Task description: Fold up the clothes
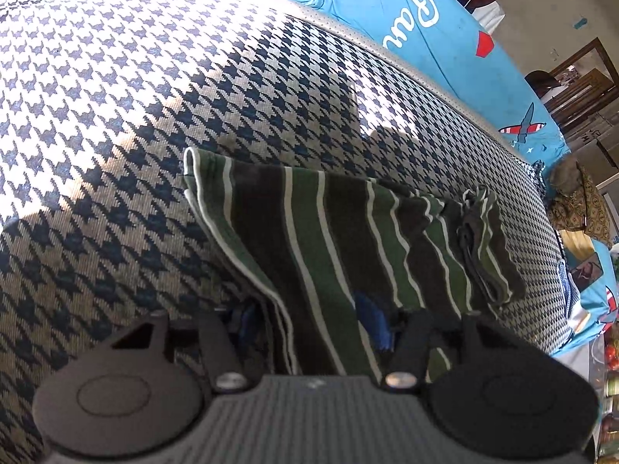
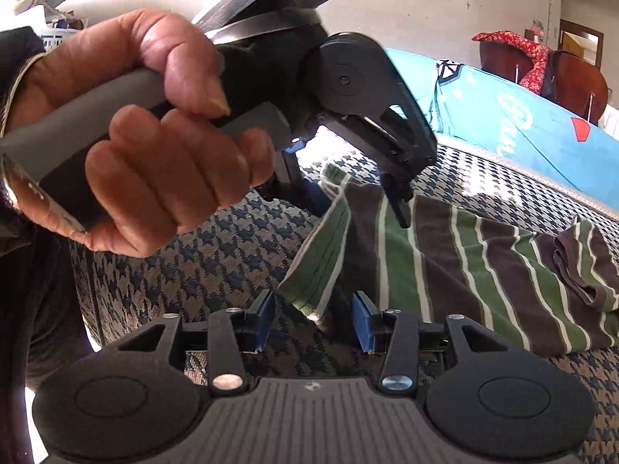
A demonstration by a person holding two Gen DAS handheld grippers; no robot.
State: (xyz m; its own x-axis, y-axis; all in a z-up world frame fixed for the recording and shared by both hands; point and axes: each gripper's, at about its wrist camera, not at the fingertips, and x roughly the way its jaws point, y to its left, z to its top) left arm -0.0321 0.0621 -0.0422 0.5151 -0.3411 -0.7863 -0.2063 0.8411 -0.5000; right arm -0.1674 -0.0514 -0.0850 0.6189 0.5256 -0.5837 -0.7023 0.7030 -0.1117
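While the person's left hand (image 2: 147,135) grips its handle, the left gripper (image 2: 359,197) stands above the folded corner of the striped garment (image 2: 464,266); its own view shows cloth between the blue pads (image 1: 371,321), though whether they clamp it cannot be told. Right of it, the right gripper (image 2: 315,323) has its jaws parted around the garment's near corner, gripping nothing. The garment lies on the houndstooth cover (image 1: 154,116).

A home: houndstooth mattress (image 1: 154,116), blue bedsheet (image 1: 445,58), framed mirror (image 1: 584,77).
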